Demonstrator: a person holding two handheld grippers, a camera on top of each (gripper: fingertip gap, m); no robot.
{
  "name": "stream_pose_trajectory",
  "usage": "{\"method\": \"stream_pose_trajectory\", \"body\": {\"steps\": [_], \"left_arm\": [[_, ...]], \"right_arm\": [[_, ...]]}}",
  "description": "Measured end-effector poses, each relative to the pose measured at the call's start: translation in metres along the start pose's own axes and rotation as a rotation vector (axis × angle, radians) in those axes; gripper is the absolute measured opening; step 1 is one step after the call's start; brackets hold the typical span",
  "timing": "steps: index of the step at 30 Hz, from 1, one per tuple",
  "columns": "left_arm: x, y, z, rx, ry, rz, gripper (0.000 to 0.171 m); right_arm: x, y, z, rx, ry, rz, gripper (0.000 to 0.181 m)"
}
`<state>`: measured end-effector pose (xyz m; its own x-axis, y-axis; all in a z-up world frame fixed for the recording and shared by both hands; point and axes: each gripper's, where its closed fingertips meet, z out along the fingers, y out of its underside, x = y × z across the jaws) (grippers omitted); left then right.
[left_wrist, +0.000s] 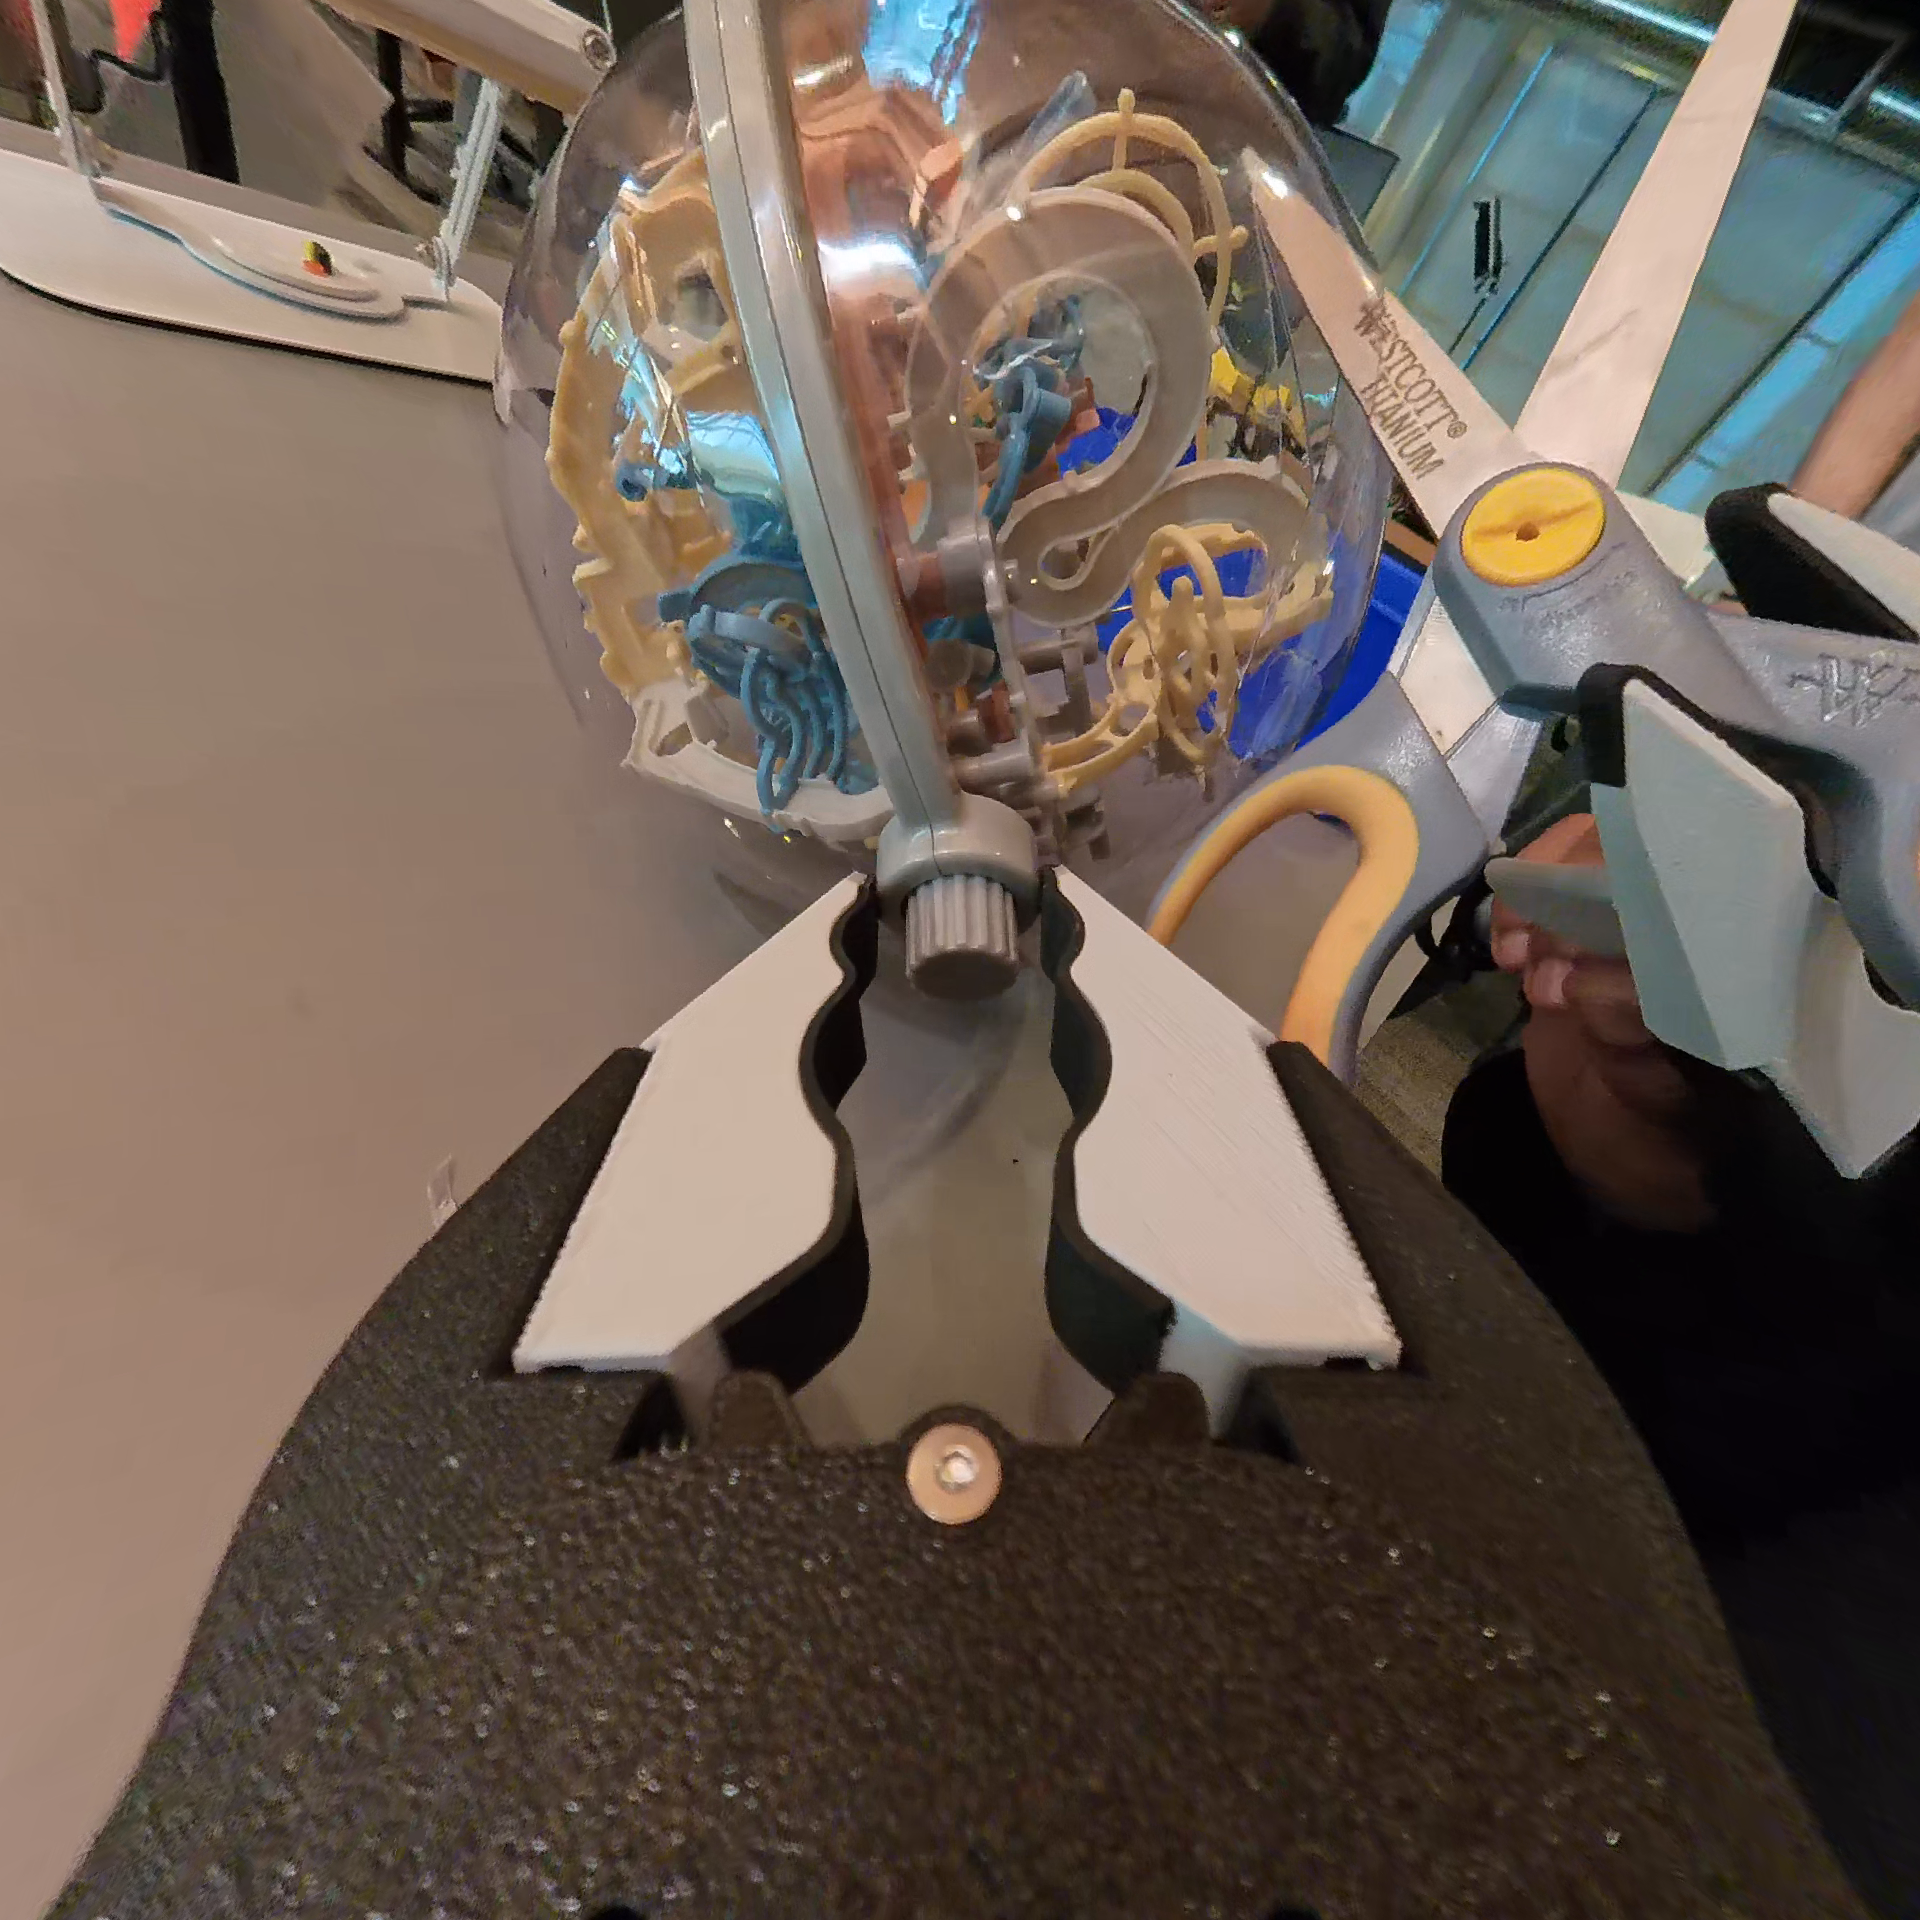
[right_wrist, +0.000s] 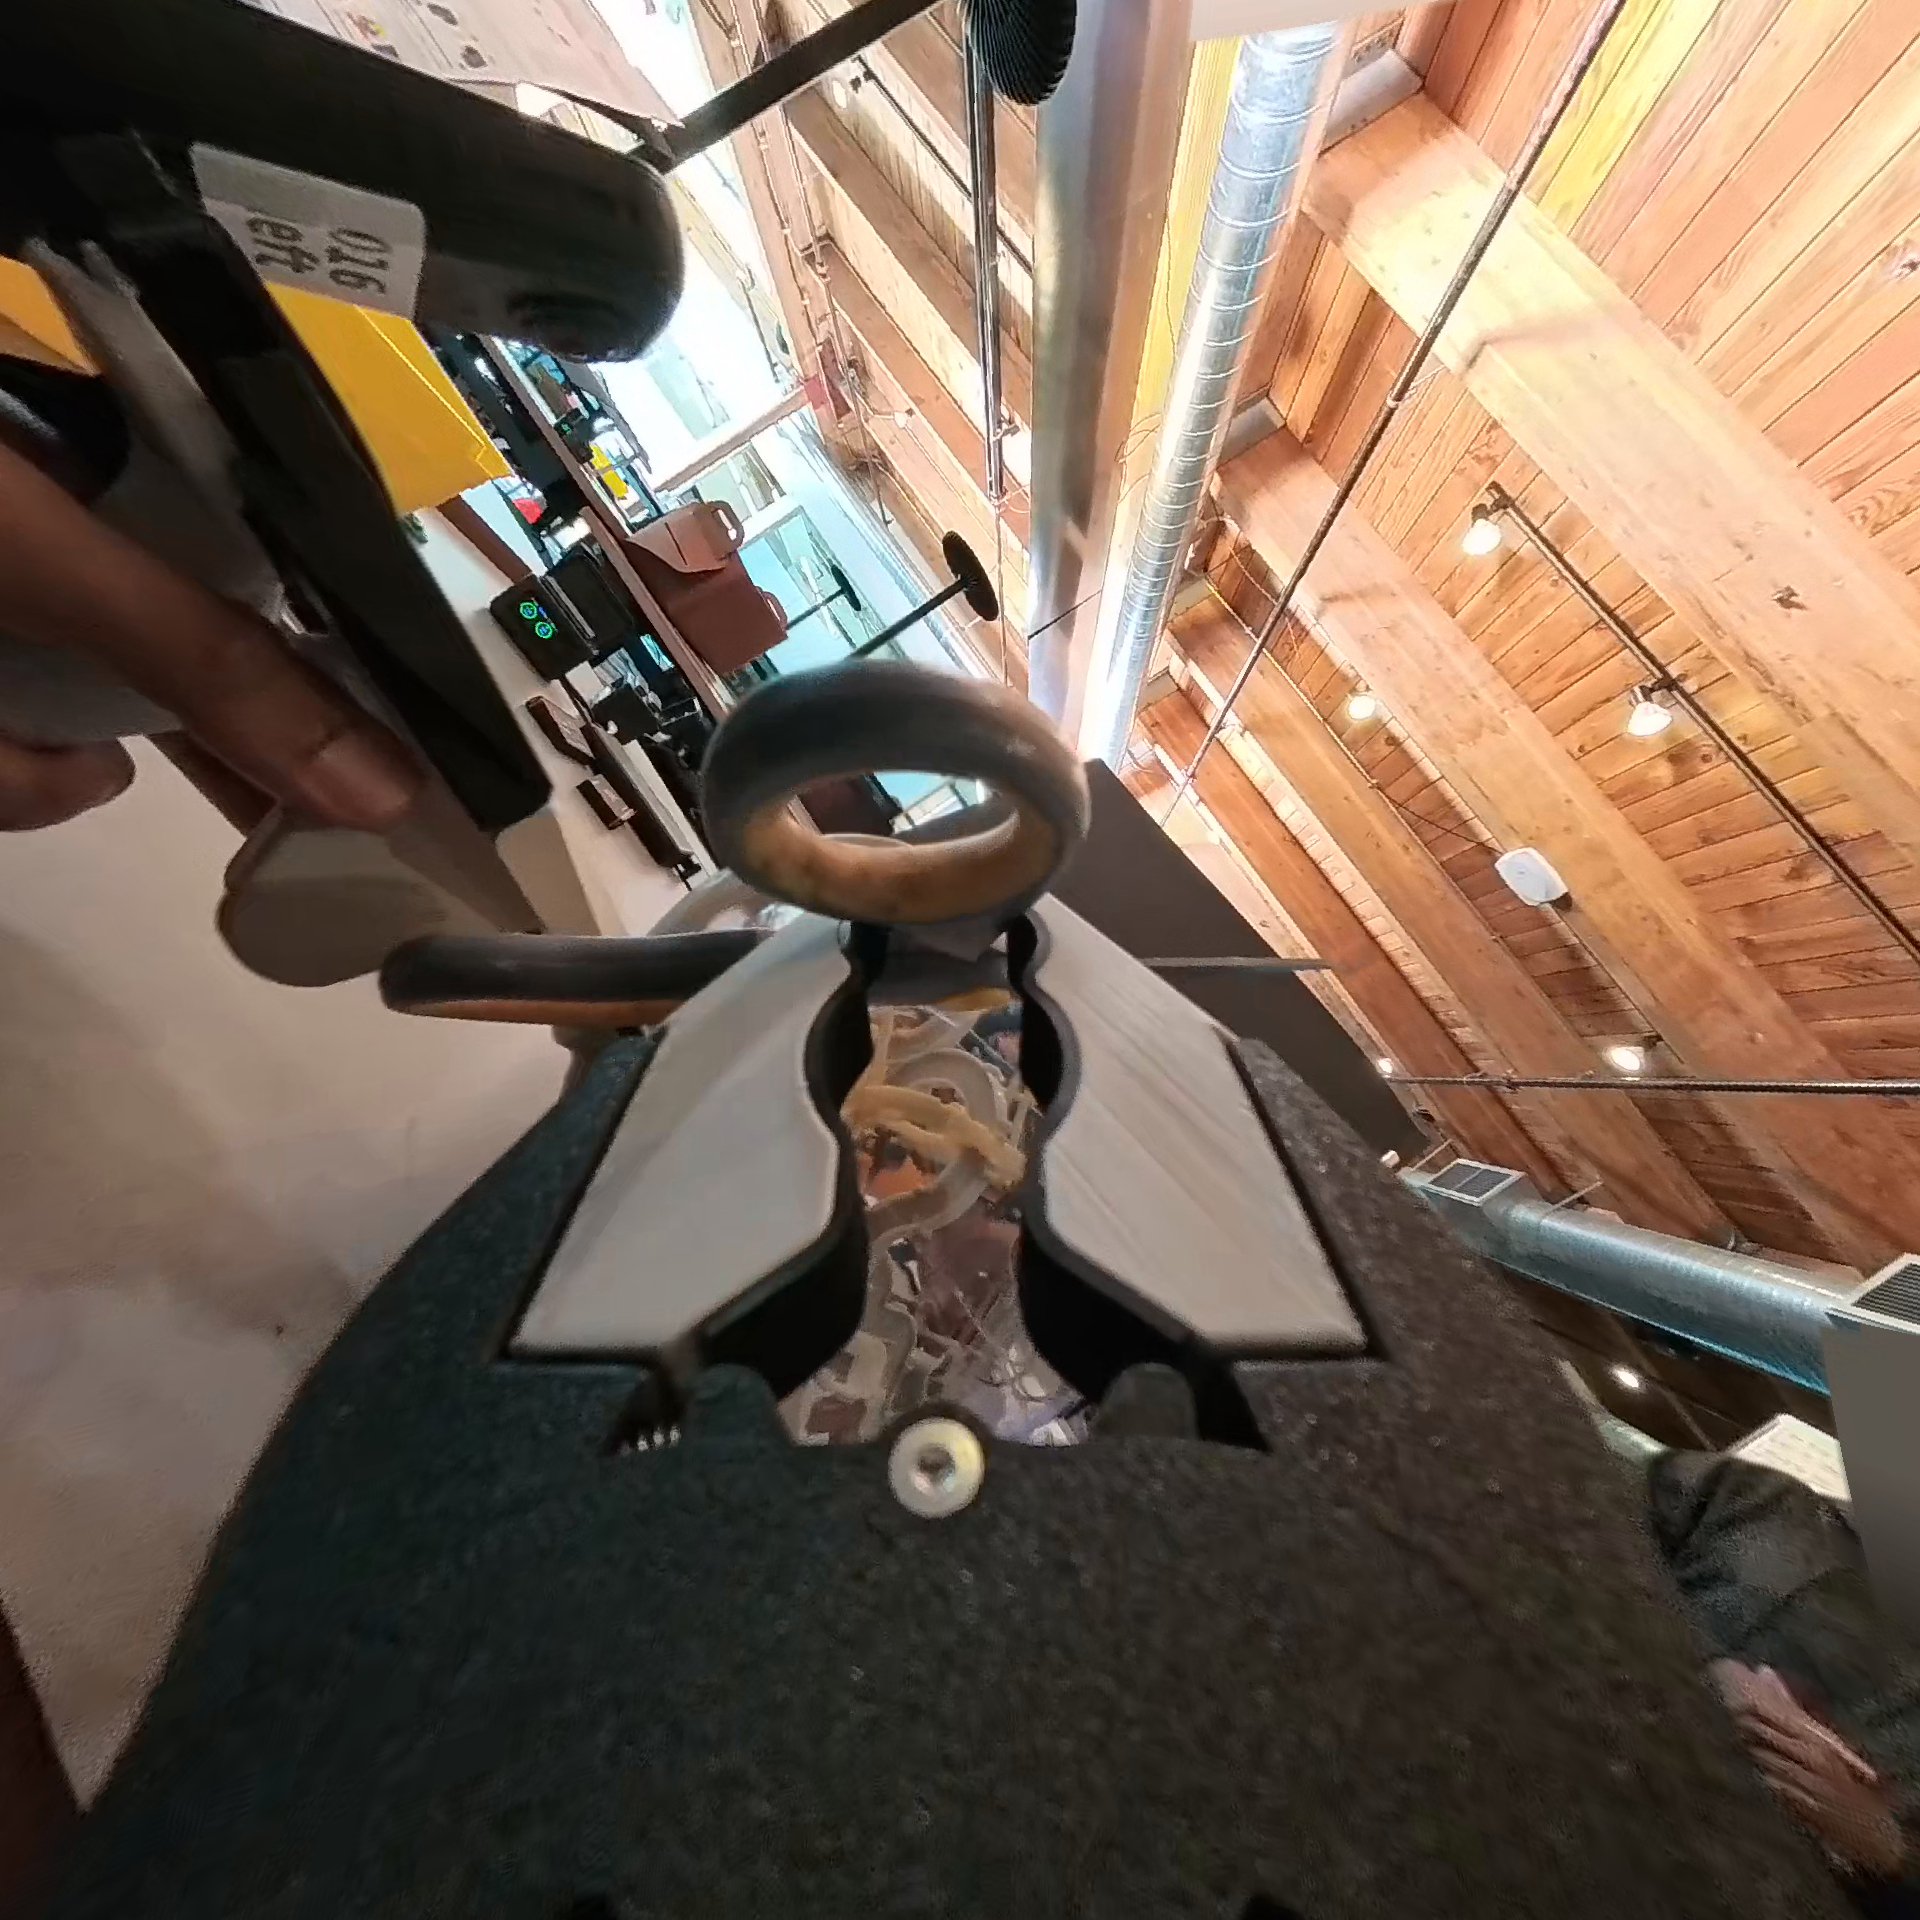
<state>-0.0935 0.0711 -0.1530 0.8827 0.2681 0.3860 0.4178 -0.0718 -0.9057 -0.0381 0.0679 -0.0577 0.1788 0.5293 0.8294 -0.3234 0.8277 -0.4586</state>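
Scissors with grey handles, yellow-lined finger loops and a yellow pivot cap (left_wrist: 1522, 582) stand beside a clear plastic sphere filled with cream, blue, brown and grey maze tracks (left_wrist: 935, 436), their open blades crossing at the sphere's right flank. The left gripper (left_wrist: 956, 914) has its white fingers with black wavy pads clamped on the ribbed grey knob (left_wrist: 958, 940) at the bottom of the sphere's grey band, above a pale grey tabletop (left_wrist: 260, 831). The right gripper (right_wrist: 940, 940) is closed on the scissors' handle just below the round finger loop (right_wrist: 894, 800); the long loop (right_wrist: 561, 971) runs off to the left. In the right wrist view the sphere shows blurred through the gap between the pads, and a hand (right_wrist: 197, 665) grips the other gripper's handle against a wooden plank ceiling (right_wrist: 1558, 520).
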Motion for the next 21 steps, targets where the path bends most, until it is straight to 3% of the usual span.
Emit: {"method": "stream_pose_trajectory", "body": {"steps": [9, 13, 21], "left_arm": [[0.005, 0.005, -0.003, 0.009, 0.023, -0.042, 0.028], [0.003, 0.006, -0.004, 0.025, 0.033, -0.080, 0.028], [0.006, 0.008, -0.006, 0.016, 0.035, -0.068, 0.029]], "right_arm": [[0.022, 0.012, 0.008, -0.028, -0.017, 0.171, 0.020], [0.031, 0.011, 0.011, -0.029, -0.056, 0.342, 0.021], [0.030, 0.008, 0.015, -0.035, -0.078, 0.407, 0.022]]}}
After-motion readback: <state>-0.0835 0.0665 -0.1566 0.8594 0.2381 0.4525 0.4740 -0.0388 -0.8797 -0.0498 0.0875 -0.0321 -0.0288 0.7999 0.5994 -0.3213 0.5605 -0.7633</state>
